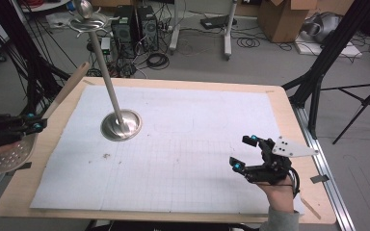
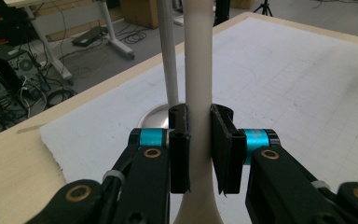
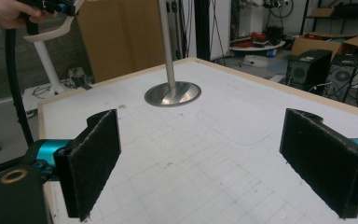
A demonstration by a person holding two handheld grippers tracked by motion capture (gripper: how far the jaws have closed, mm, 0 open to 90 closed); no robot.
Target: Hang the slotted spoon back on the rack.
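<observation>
Left gripper (image 1: 34,124) is held at the table's (image 1: 279,96) left edge, jaws clamped on the pale handle of a slotted spatula (image 2: 199,84), its perforated head (image 1: 12,156) hanging just off the edge. Metal stand (image 1: 120,125) is seen upright on the white mat (image 1: 197,144). Right gripper (image 1: 244,153) is held near the front right, jaws wide apart, nothing between them.

A grey floor (image 1: 270,62) strewn with black cables (image 1: 156,60) is seen behind the table, with brown cardboard boxes (image 1: 282,19) and black computer towers (image 1: 135,26) parked around.
</observation>
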